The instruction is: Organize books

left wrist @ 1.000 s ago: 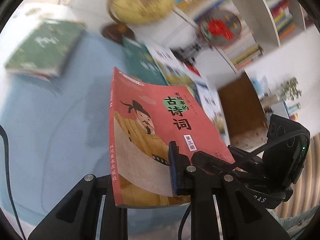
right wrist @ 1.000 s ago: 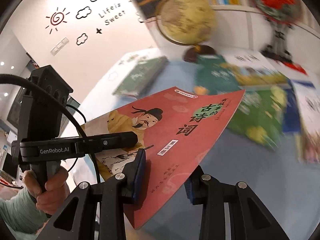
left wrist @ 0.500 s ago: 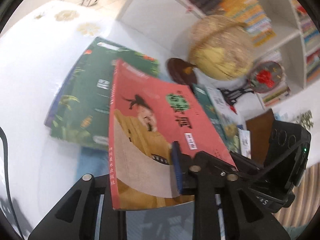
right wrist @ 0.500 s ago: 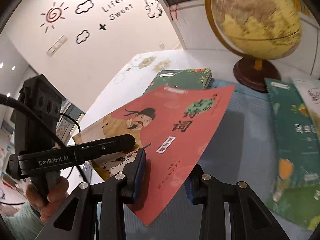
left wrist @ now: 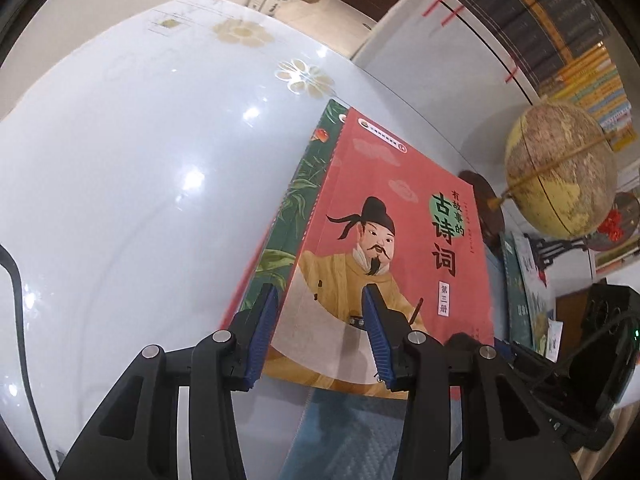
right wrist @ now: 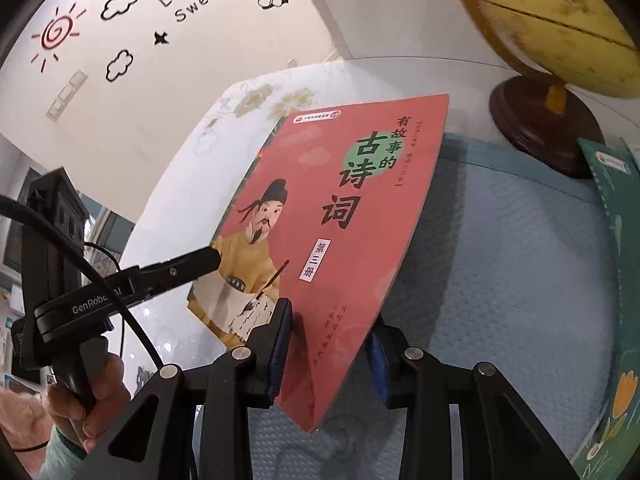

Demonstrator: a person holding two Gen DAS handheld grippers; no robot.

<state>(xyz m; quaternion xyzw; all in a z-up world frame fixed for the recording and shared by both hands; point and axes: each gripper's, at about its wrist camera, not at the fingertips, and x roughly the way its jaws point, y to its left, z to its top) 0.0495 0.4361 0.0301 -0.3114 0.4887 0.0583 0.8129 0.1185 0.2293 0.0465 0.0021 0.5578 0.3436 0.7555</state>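
1. While the red book lies on top of a green book near the left edge of the worktop, both tongs are at its near short edge.
2. The left tongs are opening; the near-left corner of the red book is between their blue pads, but the pads do not press it.
3. The right tongs stand narrow and hold the near-right corner of the red book, one pad above the cover and one below.
4. The long axis of the red book runs away from both tongs, toward the far edge of the worktop, so the book lies straight ahead of them.
5. I judge that the coming move is the release by the right tongs, which alone grip the book now; its right side hangs over a blue mat, beside the globe.
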